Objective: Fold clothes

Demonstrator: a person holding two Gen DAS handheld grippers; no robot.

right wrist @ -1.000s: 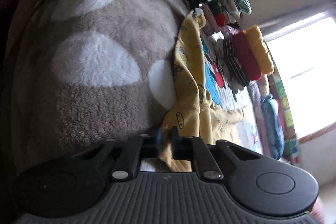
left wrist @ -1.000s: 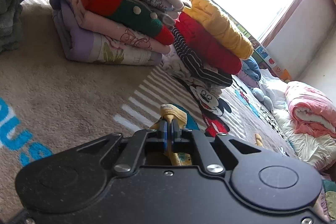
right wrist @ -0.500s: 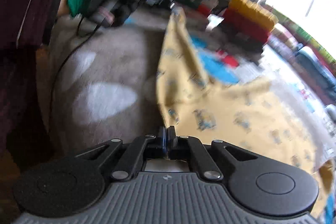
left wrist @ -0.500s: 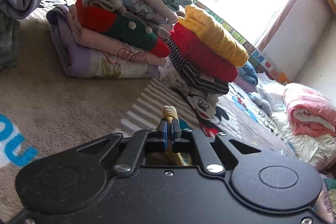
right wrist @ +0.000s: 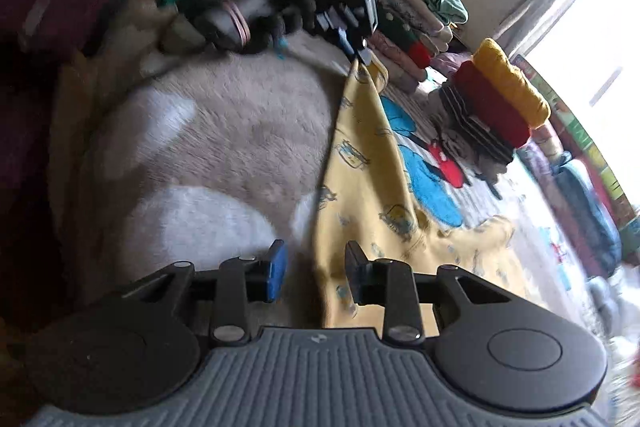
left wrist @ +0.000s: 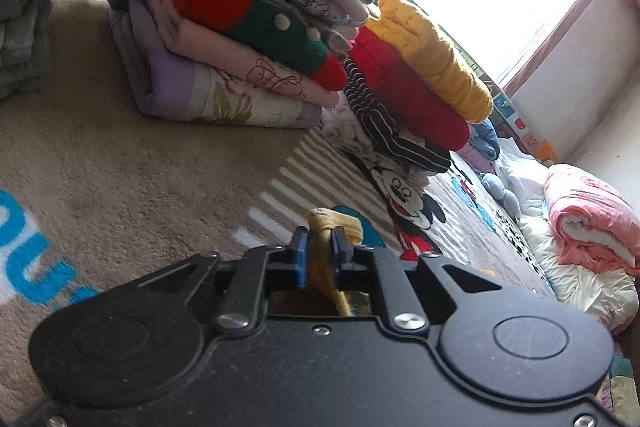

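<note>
Left tool [left wrist: 319, 251] low over the rug [left wrist: 120, 171], clamped on a yellow garment [right wrist: 360, 187] corner; right tool [right wrist: 315, 269] spread wide, garment edge lying loose between its fingers, cloth draped across rug.

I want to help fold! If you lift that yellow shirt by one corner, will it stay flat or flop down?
It would probably flop: the yellow shirt already drapes in soft folds from the left gripper. It looks thin, so likely light. It may slip, since the right gripper is open.
</note>
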